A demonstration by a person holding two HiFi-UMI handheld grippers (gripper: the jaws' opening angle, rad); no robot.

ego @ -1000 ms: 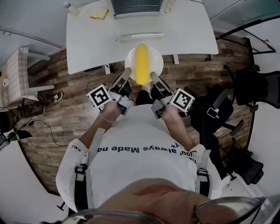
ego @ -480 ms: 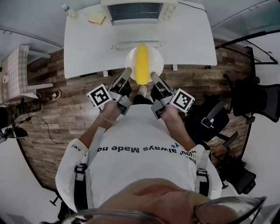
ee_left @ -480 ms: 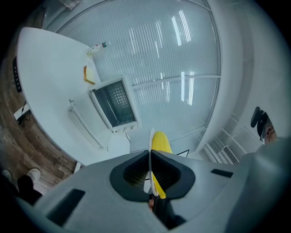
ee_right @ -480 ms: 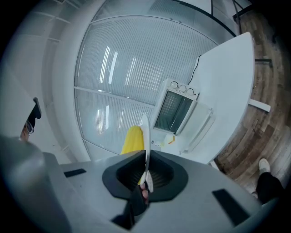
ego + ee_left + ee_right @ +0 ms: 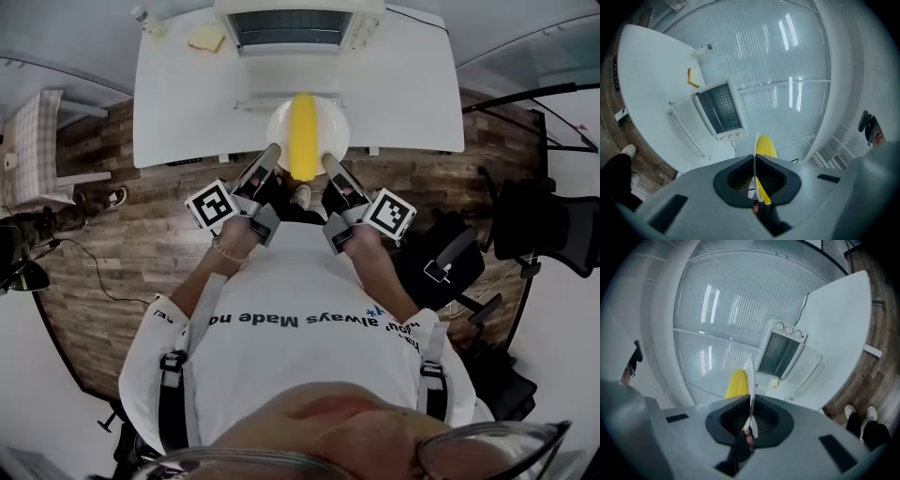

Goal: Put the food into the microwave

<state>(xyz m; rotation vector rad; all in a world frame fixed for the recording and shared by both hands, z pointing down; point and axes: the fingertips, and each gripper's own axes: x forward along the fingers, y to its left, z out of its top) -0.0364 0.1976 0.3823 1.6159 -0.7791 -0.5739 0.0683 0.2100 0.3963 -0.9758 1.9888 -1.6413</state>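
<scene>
A long yellow piece of food lies on a white plate, held out in front of me over the near edge of the white table. My left gripper is shut on the plate's left rim and my right gripper is shut on its right rim. In the left gripper view the plate runs edge-on between the jaws of the left gripper, the food beyond it. The right gripper view shows the same plate, the food and the right gripper. The microwave stands at the table's back, its door folded down.
A slice of bread and a small bottle sit on the table left of the microwave. Black office chairs stand on the wooden floor to the right. A small checked table is at the far left.
The table and microwave have drawn closer, and the plate now reaches over the table's near edge by the open door. Both grippers keep the same hold on the plate.
</scene>
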